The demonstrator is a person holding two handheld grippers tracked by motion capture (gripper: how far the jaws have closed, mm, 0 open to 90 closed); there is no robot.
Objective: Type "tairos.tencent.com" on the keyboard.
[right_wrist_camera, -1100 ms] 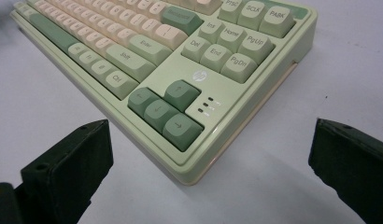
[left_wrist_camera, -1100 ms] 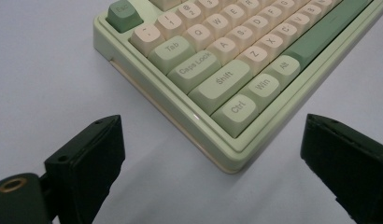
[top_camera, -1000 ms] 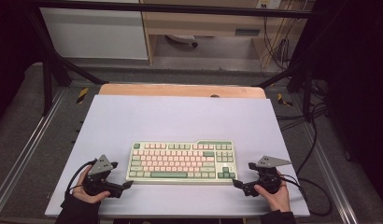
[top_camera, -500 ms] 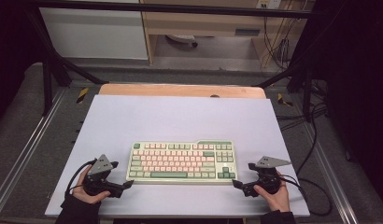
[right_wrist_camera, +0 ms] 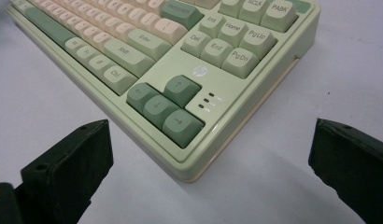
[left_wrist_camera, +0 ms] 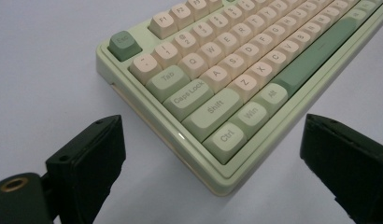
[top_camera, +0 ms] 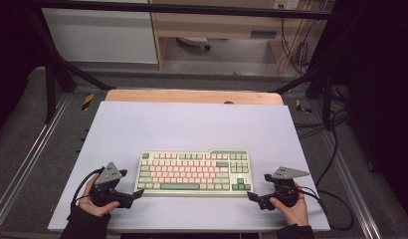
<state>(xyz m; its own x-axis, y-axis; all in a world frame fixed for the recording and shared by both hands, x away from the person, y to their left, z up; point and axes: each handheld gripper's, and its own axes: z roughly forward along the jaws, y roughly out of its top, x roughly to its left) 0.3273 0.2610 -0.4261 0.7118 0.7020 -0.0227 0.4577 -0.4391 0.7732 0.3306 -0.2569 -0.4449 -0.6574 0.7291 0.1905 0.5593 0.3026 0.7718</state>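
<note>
Keyboard, pale green with cream and darker green keys, lies flat near the front middle of the white counter, its long side running left to right. My left claw sits just off its front left corner, jaws spread wide on either side of that corner, holding nothing. My right claw mirrors it at the front right corner, also wide and empty, near the arrow keys. I judge the keyboard a stiff plastic slab of moderate weight, rigid enough to lift from both ends without sagging. Its glossy case looks slippery, and the keycaps could pop off if pinched. The best hold seems the bare case edge at each short end, below the keys.
</note>
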